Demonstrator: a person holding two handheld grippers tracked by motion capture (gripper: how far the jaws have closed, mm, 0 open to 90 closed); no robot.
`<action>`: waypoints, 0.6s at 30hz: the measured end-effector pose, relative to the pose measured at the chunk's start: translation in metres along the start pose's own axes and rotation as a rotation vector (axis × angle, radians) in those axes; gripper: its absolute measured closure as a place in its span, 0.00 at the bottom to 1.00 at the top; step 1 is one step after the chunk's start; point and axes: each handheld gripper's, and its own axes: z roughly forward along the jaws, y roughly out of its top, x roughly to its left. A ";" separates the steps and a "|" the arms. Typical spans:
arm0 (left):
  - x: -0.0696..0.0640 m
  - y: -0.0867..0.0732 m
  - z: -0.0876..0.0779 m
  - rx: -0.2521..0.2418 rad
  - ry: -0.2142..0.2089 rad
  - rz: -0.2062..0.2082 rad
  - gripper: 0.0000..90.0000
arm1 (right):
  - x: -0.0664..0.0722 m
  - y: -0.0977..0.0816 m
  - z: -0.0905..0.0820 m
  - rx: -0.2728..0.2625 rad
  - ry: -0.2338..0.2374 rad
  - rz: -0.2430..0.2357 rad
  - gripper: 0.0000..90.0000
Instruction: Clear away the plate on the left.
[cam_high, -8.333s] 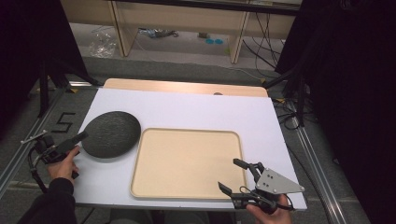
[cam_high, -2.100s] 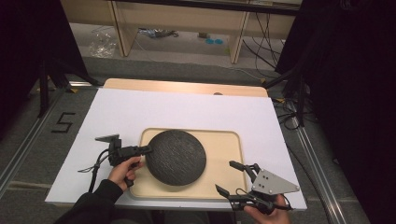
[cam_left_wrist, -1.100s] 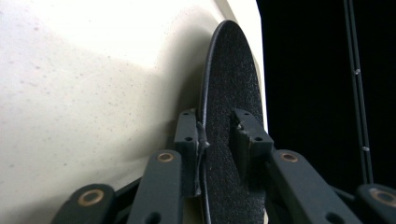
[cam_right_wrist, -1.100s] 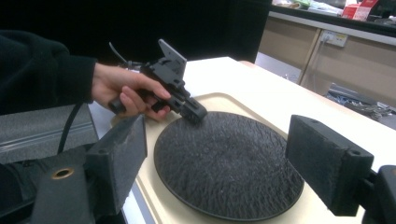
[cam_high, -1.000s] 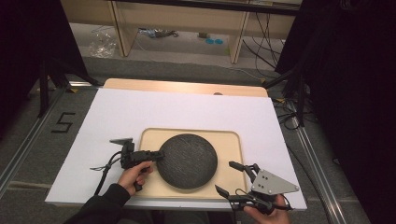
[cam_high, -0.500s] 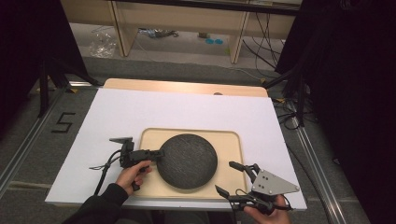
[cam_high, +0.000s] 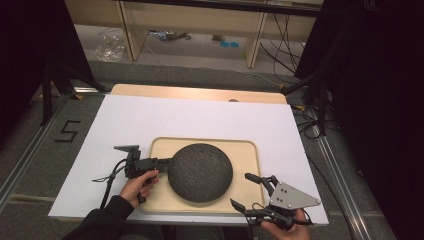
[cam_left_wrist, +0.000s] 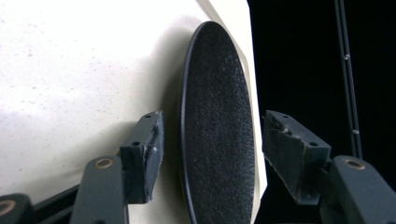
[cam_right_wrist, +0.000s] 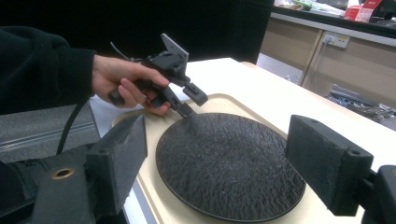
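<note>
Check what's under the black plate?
The plate lies on the beige tray, whose rim and corners show around it. The tray's middle is covered, so anything between them can't be seen.

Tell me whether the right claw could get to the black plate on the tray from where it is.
Probably yes. The right claw is open just off the tray's near corner, with nothing between it and the black plate. The left claw straddles the plate's opposite rim.

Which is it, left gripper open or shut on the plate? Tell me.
Open. The left gripper straddles the black plate's rim, with gaps between both pads and the plate.
</note>
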 end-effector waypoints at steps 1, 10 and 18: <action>0.000 0.001 -0.002 -0.005 -0.002 0.000 0.42 | 0.000 0.000 0.000 0.002 0.000 -0.003 0.24; -0.008 0.005 -0.010 -0.002 -0.008 0.024 0.36 | 0.000 0.000 0.000 0.003 0.000 -0.006 0.24; -0.014 0.009 -0.021 -0.019 0.000 0.075 0.32 | 0.000 0.000 0.000 -0.001 0.002 -0.001 0.24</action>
